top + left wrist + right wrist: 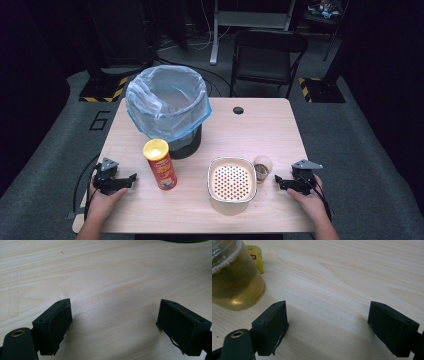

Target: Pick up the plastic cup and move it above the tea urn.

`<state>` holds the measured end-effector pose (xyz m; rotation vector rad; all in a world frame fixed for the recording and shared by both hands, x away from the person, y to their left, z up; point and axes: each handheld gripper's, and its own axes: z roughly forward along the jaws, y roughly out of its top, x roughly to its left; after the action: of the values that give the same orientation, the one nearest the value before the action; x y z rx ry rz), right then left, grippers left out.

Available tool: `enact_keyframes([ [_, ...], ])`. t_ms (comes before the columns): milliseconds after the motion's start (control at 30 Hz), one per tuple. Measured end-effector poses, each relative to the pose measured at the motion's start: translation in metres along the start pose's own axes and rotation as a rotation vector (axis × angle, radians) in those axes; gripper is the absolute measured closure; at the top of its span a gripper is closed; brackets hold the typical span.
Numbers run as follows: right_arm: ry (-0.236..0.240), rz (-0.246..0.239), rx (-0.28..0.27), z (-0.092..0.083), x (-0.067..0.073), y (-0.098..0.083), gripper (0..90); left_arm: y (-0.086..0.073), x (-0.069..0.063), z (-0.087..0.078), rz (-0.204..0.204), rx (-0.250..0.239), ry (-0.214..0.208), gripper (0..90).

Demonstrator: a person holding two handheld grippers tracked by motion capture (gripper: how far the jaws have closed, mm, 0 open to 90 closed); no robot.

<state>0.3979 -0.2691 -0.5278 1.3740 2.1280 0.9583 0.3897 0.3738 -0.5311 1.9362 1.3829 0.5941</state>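
Nothing grasped yet: right gripper (278, 181) gapes beside the clear plastic cup of yellow tea (233, 277); left gripper (133, 179) released, near the red crisp can (160, 164).

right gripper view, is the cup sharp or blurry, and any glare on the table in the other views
Right gripper view: the cup at the left edge is close and soft, though its yellowish liquid reads clearly. Left gripper view: a pale sheen lies across the table. High view: the tabletop is evenly lit, the room behind dark.
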Motion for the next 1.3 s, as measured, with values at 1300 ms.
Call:
enact_keyframes([
  [1300, 0.165, -0.094, 0.030, -0.025, 0.038, 0.019, 22.2, 0.000, -0.001, 0.000, -0.004, -0.001, 0.007, 12.7],
])
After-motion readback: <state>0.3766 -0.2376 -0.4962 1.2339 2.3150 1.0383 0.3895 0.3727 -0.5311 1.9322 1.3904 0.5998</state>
